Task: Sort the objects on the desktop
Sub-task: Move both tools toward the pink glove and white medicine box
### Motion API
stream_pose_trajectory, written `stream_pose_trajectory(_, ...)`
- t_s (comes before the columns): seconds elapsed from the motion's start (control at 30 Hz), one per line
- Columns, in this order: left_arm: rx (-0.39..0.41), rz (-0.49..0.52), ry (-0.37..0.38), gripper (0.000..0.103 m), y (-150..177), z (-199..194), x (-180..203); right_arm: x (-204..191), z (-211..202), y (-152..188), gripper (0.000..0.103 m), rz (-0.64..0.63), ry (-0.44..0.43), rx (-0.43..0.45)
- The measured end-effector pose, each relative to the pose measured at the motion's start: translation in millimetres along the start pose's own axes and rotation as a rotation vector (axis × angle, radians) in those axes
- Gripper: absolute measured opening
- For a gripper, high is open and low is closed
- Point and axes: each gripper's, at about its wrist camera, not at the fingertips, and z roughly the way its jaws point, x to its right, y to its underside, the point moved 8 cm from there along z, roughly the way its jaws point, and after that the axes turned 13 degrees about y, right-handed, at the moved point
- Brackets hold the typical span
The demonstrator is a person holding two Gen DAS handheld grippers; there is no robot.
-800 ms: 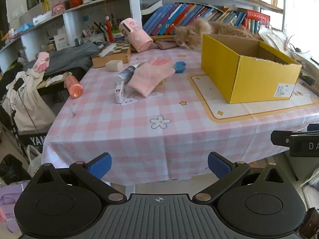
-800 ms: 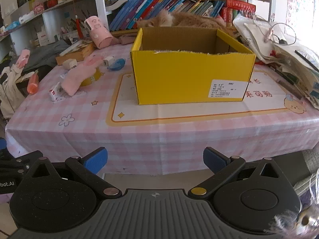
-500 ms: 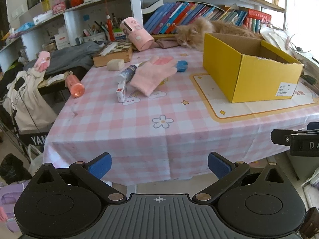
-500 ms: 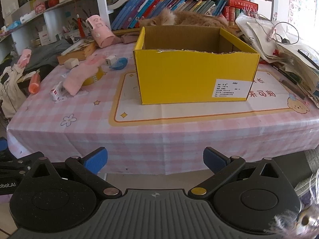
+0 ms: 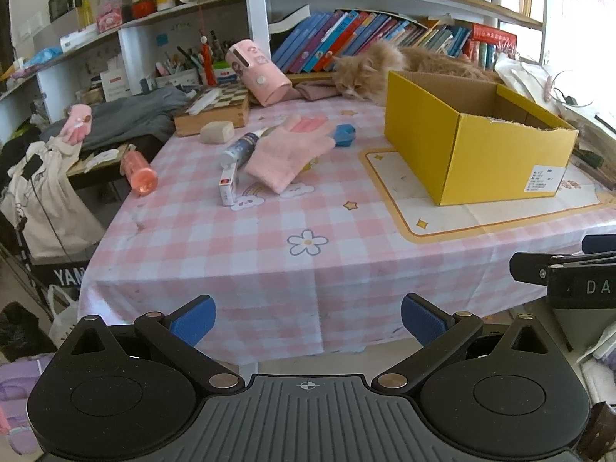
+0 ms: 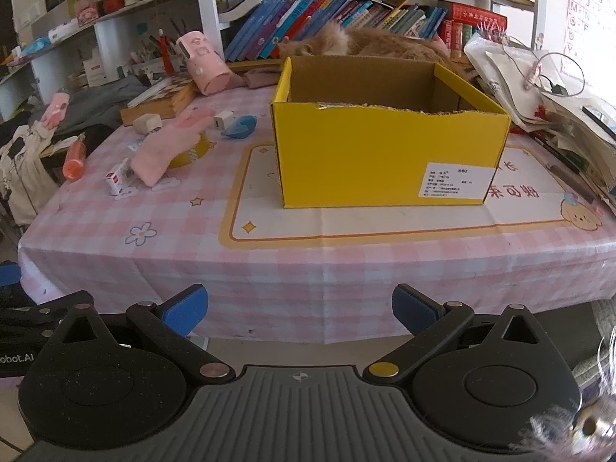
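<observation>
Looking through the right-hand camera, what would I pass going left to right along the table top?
Orange bottle → small white and red box → pink glove → blue object → yellow cardboard box → cartoon face printed on the mat.

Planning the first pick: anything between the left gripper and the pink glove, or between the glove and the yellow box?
Nothing visible. The left gripper is open, off the table's near edge; bare tablecloth leads to the pink glove. From there to the yellow box only a small blue thing lies nearby.
</observation>
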Motion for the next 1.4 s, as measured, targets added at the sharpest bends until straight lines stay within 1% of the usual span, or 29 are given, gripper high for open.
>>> stream_pose_trajectory(0.23,-0.003,-0.001,0.012,0.103,-1,1,0,-5,-2,-3,0.103,-0.022,-0.010,0.017)
stream_pose_trajectory(0.47,0.002,-0.003,0.025,0.103,0,-1,-2,-5,-3,-4,0.103,-0.017,-0.007,0.026)
stream_pose_trajectory(0.53,-0.001,-0.002,0.015,0.103,0,-1,-3,-6,-3,-4,0.103,-0.019,-0.010,0.027)
stream_pose_trajectory(0.77,-0.004,-0.023,0.023,0.103,2,-2,-7,-13,-6,-6,0.101,-0.029,-0.040,0.028)
stream_pose_trajectory(1.03,-0.012,-0.042,0.034,0.103,4,-2,-11,-20,-2,-5,0.100,-0.038,-0.066,0.007)
stream_pose_trajectory(1.2,-0.017,-0.041,0.034,0.103,5,-2,-12,-26,-2,-3,0.090,-0.058,-0.095,0.000)
stream_pose_trajectory(1.27,-0.019,-0.037,0.037,0.103,5,-3,-12,-29,-2,-2,0.089,-0.066,-0.100,0.000)
stream_pose_trajectory(1.4,-0.022,-0.032,0.041,0.103,7,-4,-13,-30,-1,-2,0.089,-0.074,-0.084,-0.001)
